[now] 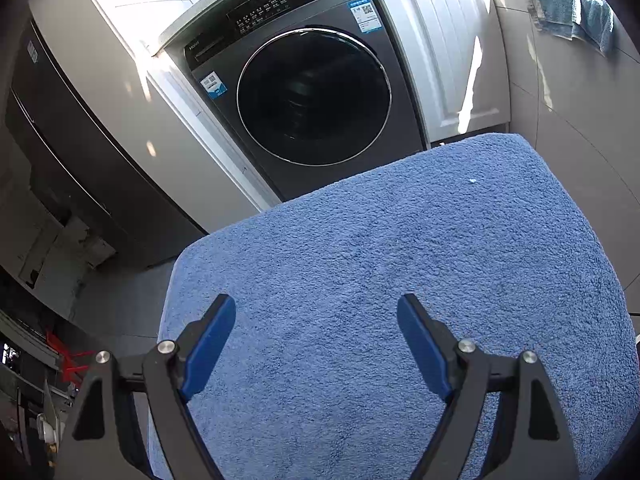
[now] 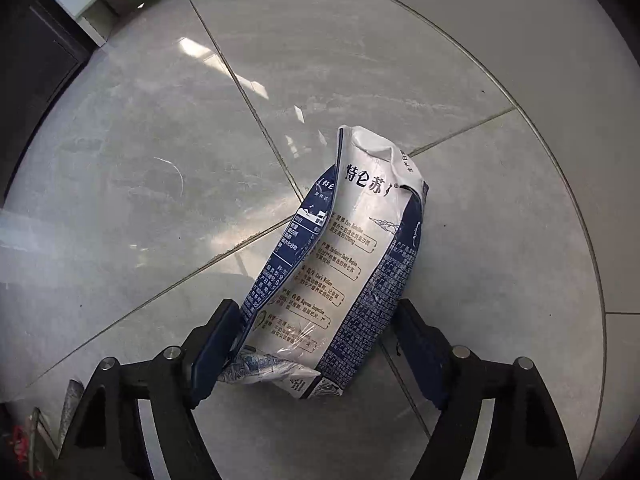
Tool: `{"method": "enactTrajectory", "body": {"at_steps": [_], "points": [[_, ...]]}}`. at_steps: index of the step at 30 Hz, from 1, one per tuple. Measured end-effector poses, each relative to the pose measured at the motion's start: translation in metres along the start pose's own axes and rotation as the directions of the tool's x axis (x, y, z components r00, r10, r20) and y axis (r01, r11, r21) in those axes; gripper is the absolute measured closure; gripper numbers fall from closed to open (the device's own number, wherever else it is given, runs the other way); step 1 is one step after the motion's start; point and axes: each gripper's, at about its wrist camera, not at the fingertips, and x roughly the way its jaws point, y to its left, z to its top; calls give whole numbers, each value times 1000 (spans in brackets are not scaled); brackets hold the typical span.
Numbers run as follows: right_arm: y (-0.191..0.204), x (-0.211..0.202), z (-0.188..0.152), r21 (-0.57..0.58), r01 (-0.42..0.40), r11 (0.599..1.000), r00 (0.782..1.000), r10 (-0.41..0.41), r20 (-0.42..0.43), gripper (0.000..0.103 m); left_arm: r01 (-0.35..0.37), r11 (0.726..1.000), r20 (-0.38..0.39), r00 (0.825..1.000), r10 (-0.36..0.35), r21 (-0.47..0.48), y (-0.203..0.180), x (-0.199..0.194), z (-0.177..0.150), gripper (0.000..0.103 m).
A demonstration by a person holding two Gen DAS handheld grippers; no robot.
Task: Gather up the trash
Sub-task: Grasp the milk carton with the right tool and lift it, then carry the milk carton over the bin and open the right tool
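Observation:
In the right wrist view a crumpled white and dark blue milk carton (image 2: 344,264) lies on the grey tiled floor (image 2: 160,160). My right gripper (image 2: 316,320) is open around its near end; the left finger (image 2: 218,340) touches the carton, the right finger (image 2: 420,344) stands just apart. In the left wrist view my left gripper (image 1: 316,320) is open and empty above a blue fluffy mat (image 1: 400,280). No trash shows in that view except a tiny white speck (image 1: 473,180) on the mat.
A dark grey front-loading washing machine (image 1: 312,96) stands beyond the mat between white cabinet panels (image 1: 448,52). A blue towel (image 1: 572,12) hangs at top right. A dark cabinet (image 1: 60,132) and clutter are on the left. Dark furniture (image 2: 36,40) borders the floor's upper left.

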Motion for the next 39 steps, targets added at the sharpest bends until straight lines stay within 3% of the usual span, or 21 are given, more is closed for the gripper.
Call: {"method": "enactTrajectory", "body": {"at_steps": [8,16,21,26,29,32,35,39], "points": [[-13,-11,-7,53,-91,994,993,95,-70,53,23,1000,12,1000,-23,-19,0,-2,2,21],[-34,-78,-18,137,-222,965,975,223,8,54,84,994,44,996,-82,-64,11,-13,-7,21],[-39,-150,-26,147,-355,923,934,343,104,54,140,983,80,988,-131,-121,30,-25,-13,21],[-41,-256,-51,44,-423,905,884,401,241,54,174,974,116,981,-158,-147,48,-42,-25,21],[-60,-328,-84,-22,-397,917,868,384,316,54,229,960,147,967,-207,-160,57,-54,-31,21],[-82,-388,-141,-45,-344,938,866,335,370,54,292,941,178,949,-262,-169,62,-67,-38,21],[-111,-432,-200,-33,-247,968,889,240,391,54,339,926,205,930,-304,-166,66,-83,-47,21],[-135,-439,-253,-9,-78,997,939,76,336,50,394,905,244,904,-350,-161,73,-108,-61,21]]}}
